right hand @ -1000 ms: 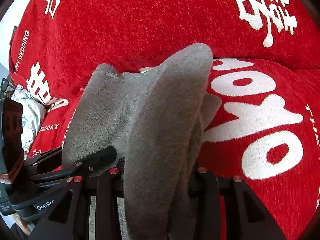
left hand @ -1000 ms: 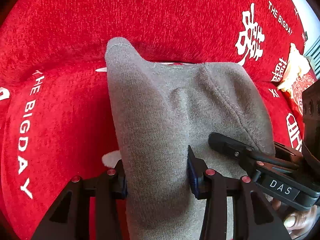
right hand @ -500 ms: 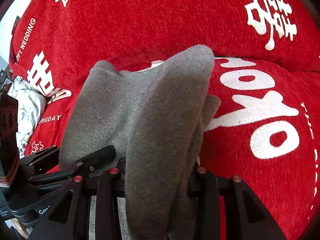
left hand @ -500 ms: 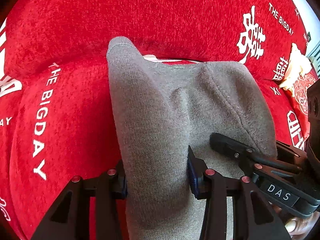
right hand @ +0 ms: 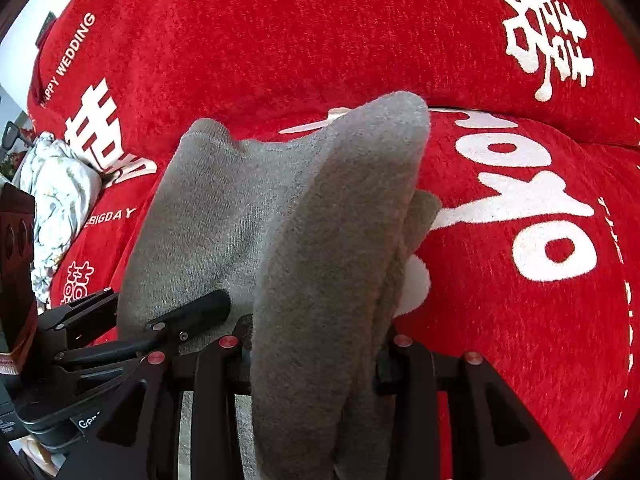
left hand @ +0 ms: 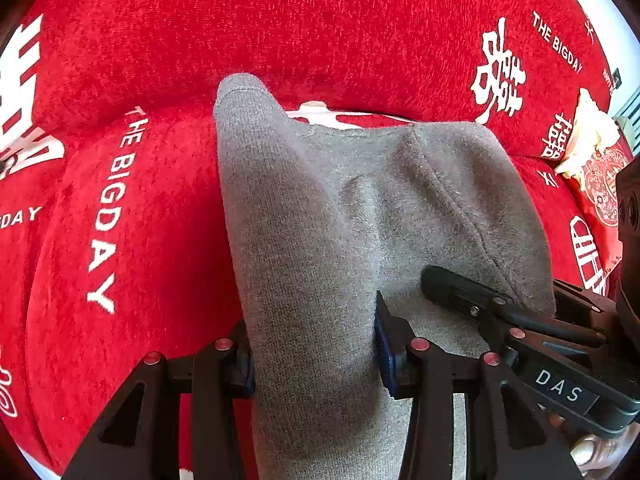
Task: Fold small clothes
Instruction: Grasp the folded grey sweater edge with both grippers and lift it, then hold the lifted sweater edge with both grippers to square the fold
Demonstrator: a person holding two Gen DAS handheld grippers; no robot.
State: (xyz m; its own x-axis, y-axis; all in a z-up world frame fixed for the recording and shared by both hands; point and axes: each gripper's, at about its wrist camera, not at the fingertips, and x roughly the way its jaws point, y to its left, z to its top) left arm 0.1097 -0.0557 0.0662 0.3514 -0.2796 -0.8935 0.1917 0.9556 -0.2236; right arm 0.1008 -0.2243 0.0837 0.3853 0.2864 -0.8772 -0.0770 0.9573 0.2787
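We carry the fold: both hand-held grippers, left and right, pinch the garment above the sofa; next, lay it flat.

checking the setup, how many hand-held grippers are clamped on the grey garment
2. The left hand-held gripper pinches one bunched edge of the grey garment; the right hand-held gripper pinches the other edge beside it. None seems hidden.

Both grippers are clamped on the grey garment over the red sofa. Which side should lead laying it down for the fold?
Probably neither alone. The left gripper and right gripper each pinch a bunched end of the grey garment, side by side above the red sofa cover. Slight edge to the left: its end looks like fewer layers.
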